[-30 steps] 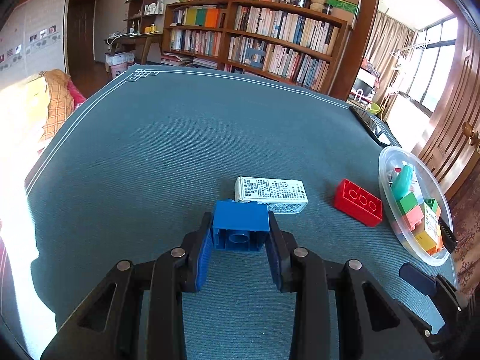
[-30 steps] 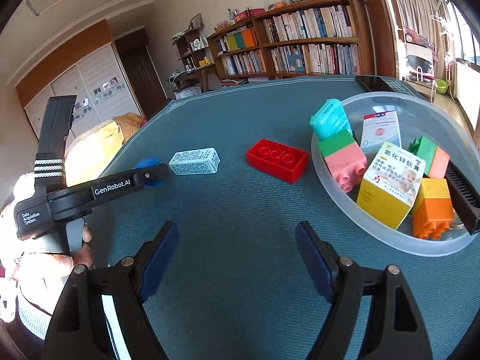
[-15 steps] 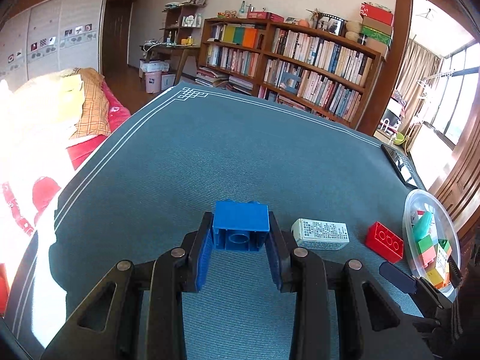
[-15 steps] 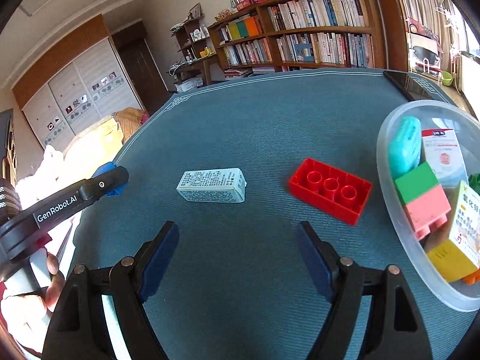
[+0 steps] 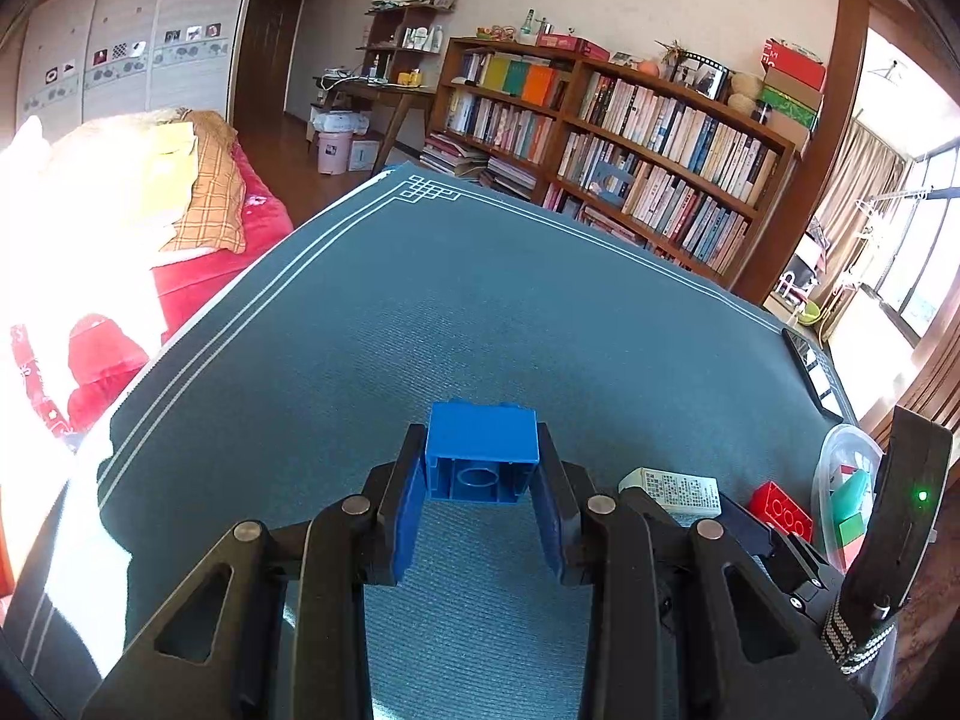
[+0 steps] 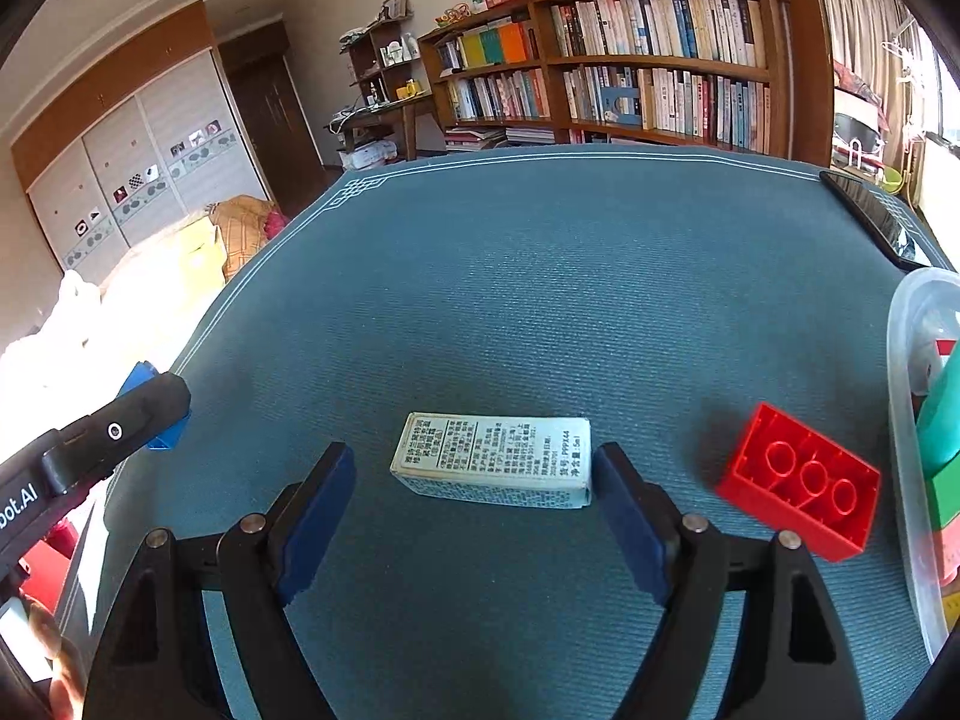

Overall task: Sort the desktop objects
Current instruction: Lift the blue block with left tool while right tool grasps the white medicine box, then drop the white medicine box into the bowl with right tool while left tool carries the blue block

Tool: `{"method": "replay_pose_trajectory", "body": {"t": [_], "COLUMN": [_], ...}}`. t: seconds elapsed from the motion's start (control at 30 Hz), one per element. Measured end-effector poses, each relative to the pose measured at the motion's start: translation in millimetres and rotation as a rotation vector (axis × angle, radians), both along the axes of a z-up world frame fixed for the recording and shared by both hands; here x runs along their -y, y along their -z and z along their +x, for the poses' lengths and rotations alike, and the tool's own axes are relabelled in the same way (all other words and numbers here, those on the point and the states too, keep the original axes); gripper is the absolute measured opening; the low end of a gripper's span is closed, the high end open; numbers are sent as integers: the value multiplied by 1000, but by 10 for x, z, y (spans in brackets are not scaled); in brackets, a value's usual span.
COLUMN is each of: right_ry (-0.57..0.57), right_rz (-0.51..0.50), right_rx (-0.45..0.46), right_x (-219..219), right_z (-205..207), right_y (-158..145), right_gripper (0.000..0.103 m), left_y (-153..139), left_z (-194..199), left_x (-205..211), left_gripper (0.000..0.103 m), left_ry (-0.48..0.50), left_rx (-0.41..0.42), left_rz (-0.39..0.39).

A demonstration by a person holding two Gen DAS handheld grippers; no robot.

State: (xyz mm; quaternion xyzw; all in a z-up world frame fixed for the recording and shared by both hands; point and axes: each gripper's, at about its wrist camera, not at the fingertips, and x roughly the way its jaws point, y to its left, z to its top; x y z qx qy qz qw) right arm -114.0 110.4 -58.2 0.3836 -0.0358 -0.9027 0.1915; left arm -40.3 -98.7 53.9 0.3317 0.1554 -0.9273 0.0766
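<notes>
The left gripper (image 5: pixel 480 483) is clamping the light, rigid blue brick (image 5: pixel 481 450) while the wide-open right gripper (image 6: pixel 474 480) is straddling the small, crushable-looking carton (image 6: pixel 495 468) at twelve o'clock, best taken gently by its ends.

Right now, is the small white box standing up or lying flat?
Lying flat: the white box rests on a long side on the blue mat, printed face up.

Blue brick (image 5: pixel 480 450), red brick (image 6: pixel 801 489), perhaps pale-blue box (image 6: pixel 495 468).

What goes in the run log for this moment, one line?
left claw: shut on blue brick | right claw: open around white box | red brick: on table
</notes>
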Motion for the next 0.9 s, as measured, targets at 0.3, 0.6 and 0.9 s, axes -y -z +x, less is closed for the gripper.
{"method": "replay_pose_trajectory", "body": {"t": [0.3, 0.6, 0.9], "right_ry": [24, 33, 118], "right_rz": [48, 41, 13], "right_rx": [13, -33, -158], "right_x": [17, -142, -558], "right_z": [-70, 157, 451], "right_y": [24, -88, -446], "right_gripper": [71, 71, 71], "left_y": [83, 102, 113], "left_z": [-9, -19, -12], "left_x": [-60, -211, -405], "left_gripper": [36, 36, 36], "left_ry": [23, 61, 125], "left_rx": [27, 34, 38], "left_rz": [13, -18, -30]}}
